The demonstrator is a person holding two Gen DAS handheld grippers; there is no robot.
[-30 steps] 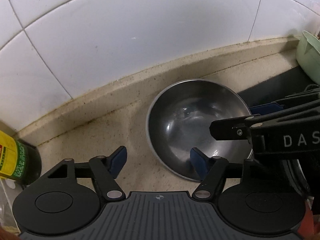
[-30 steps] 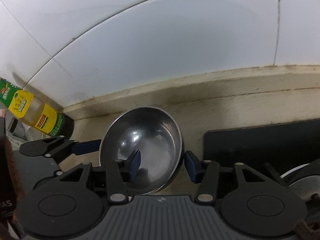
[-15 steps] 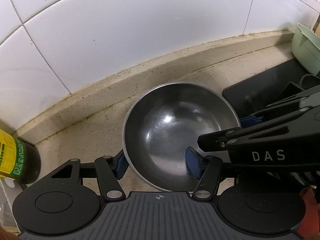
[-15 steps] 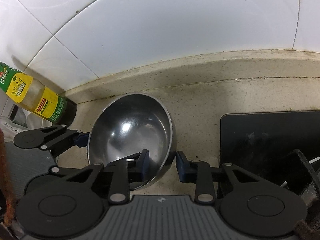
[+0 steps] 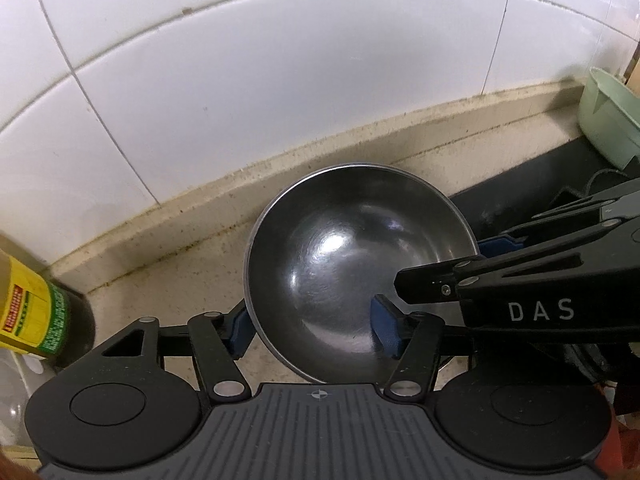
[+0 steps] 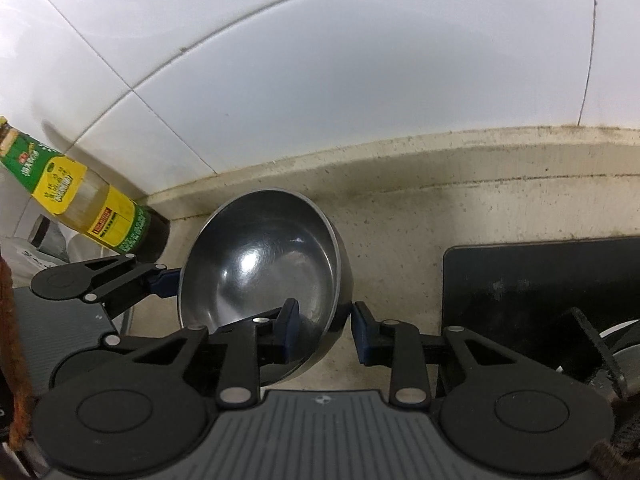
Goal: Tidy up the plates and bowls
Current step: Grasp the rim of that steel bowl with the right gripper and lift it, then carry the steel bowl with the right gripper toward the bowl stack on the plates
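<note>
Straddling the steel bowl [image 5: 356, 272], your left hand-held gripper [image 5: 312, 326] and right hand-held gripper [image 6: 324, 330] each bracket opposite rims, both unclenched, neither pinching yet.

A speckled beige desk [image 5: 168, 280] runs across the middle of the frame, stained along its raised back edge. On it sit a steel bowl [image 5: 352, 256] at centre, a yellow-labelled bottle [image 5: 36, 312] at far left, a black mat [image 6: 540, 280] at right, and a pale green tub [image 5: 608, 120] at upper right.
</note>
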